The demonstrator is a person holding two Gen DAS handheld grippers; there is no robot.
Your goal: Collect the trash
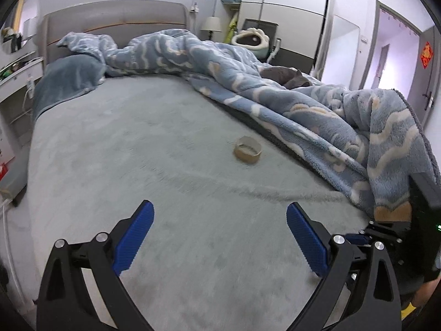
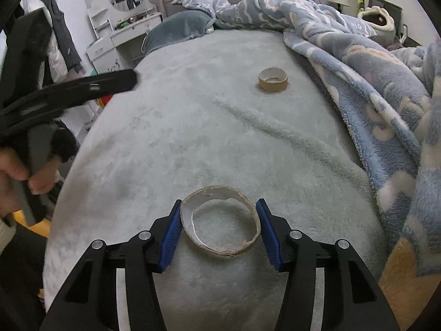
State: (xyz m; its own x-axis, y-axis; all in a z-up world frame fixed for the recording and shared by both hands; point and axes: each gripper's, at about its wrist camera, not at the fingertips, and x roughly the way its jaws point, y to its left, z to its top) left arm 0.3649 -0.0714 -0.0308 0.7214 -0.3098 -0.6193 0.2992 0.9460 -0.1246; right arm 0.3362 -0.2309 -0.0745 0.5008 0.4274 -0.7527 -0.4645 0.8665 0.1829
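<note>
A thin, torn cardboard ring [image 2: 190,215] lies on the grey-green bed cover [image 2: 193,127] close to me. My right gripper [image 2: 219,205] is shut on it, one blue pad pressing each side of the ring. Farther up the bed stands a thicker brown tape core [image 2: 273,83], upright and untouched; the left wrist view shows it too [image 1: 247,153]. My left gripper [image 1: 220,207] hovers open over bare cover, short of that core, with nothing between its pads. Its blurred black fingers [image 2: 115,81] show at the left of the right wrist view, held by a hand [image 2: 16,171].
A rumpled blue fleece blanket [image 1: 317,110] covers the bed's right side and hangs over the foot end. A pillow [image 1: 69,77] lies by the grey headboard [image 1: 115,16]. A white dresser [image 2: 121,30] stands left of the bed, a wardrobe [image 1: 286,13] at the back right.
</note>
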